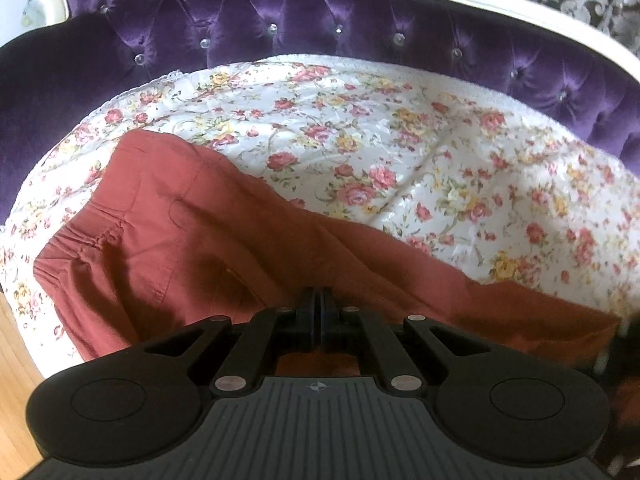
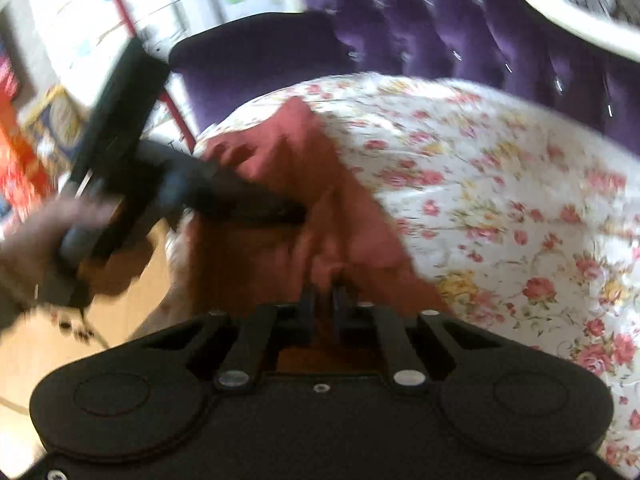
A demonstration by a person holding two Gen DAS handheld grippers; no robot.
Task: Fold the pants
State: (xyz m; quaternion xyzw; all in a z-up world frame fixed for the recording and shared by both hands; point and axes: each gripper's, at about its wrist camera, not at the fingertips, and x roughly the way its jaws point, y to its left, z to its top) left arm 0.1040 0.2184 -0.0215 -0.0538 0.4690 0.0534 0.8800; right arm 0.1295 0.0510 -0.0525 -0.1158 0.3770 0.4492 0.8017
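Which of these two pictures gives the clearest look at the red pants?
The left wrist view: the red pants lie sharp across the floral quilt, gathered waistband and creases visible. The right wrist view is blurred; there the pants appear bunched, partly hidden behind the left gripper.

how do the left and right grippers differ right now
The left gripper has its jaws pressed together on the red pants; the right gripper shows a narrow gap between its jaws, with red cloth bunched at the tips. The left wrist view is sharp, the right wrist view smeared by motion. Both are black and point down at the pants on the floral bedspread.
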